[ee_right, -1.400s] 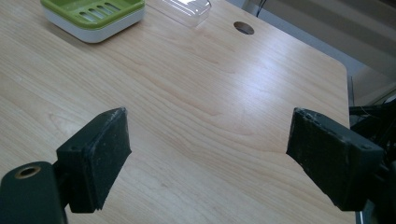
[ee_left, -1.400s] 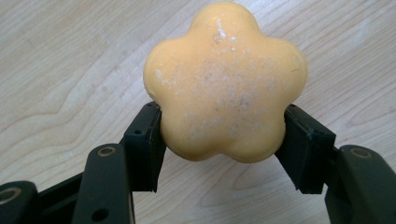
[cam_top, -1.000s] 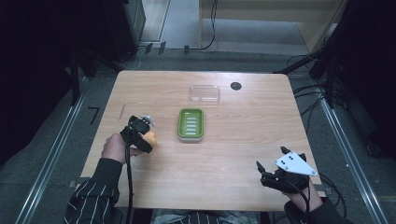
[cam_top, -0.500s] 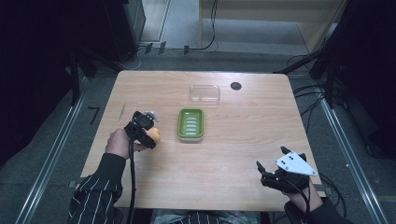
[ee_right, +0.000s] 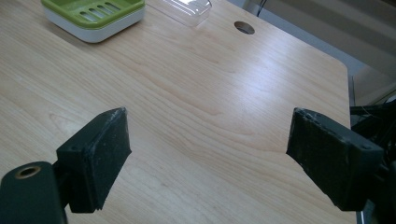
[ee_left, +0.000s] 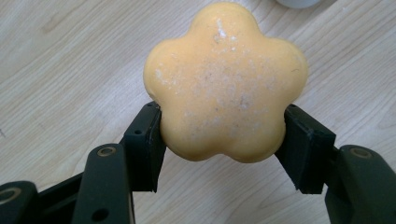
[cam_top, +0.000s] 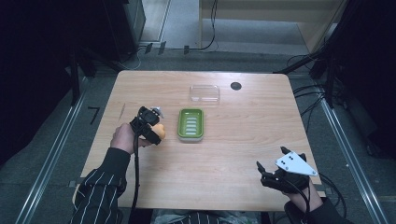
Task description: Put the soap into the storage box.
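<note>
- High view: the left gripper (cam_top: 150, 125) was clamped on the orange soap (cam_top: 158, 131) over the table's (cam_top: 233, 154) left half, just left of the green soap dish (cam_top: 191, 124). The clear lid (cam_top: 204, 93) lay toward the far edge, apart from the dish. The right gripper (cam_top: 273, 171) sat by the near right corner, jaws spread and empty. To do it well, I judged the soap should be carried level over the dish's slotted middle before lowering.
- Left gripper view: the flower-shaped soap (ee_left: 226, 81) sat between the two pads, which pressed its lower lobes only. That hold looked shallow, so a slow, steady move and a late release seemed wise.
- Right gripper view: the fingers (ee_right: 95, 156) stood wide apart over bare wood, the dish (ee_right: 93, 16) at the far left. It could stay clear, or steady the dish if it slid.
</note>
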